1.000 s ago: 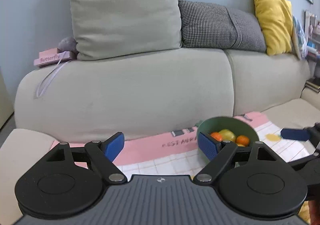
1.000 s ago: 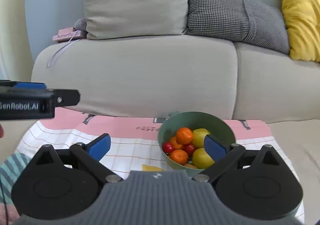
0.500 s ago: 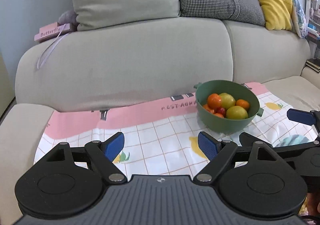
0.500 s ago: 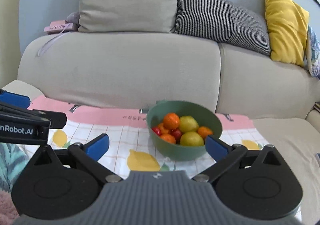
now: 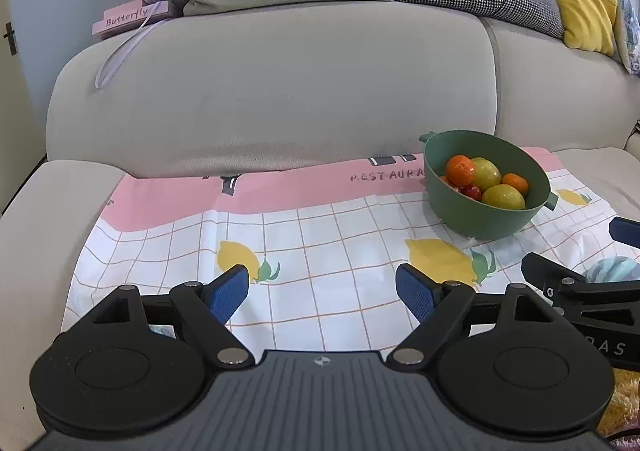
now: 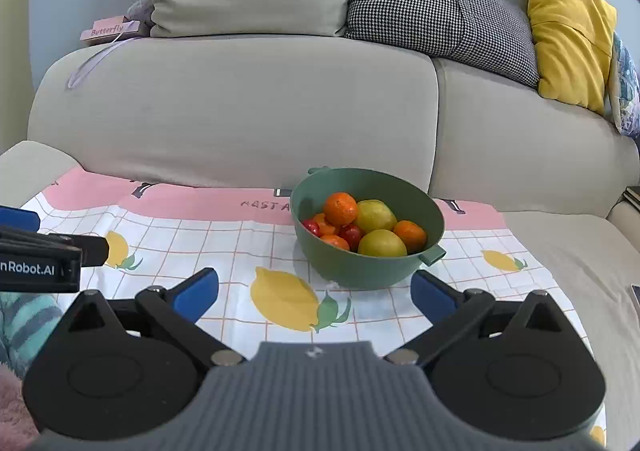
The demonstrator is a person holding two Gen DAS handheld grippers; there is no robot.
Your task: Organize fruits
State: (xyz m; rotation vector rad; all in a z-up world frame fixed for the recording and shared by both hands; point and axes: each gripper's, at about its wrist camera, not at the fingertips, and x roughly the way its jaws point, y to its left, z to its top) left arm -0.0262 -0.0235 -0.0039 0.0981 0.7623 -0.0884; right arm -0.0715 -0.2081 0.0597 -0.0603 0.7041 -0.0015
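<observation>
All fruits [image 6: 366, 227] sit piled in green bowl [image 6: 432, 229] at 12 o'clock; none loose on cloth [image 6: 224, 247]; my left fingers [image 5: 230, 293] and right fingers [image 6: 196, 293] spread, empty.

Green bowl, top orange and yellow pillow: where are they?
green bowl [image 6: 360, 271]: right wrist view, front outer wall.
top orange [image 6: 340, 208]: right wrist view, middle of its peel.
yellow pillow [image 6: 570, 31]: right wrist view, middle of its face.

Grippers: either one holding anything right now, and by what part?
Nothing held. The left gripper and the right gripper are both open, with only the cloth between their fingers. The fruit sits in the green bowl.
</observation>
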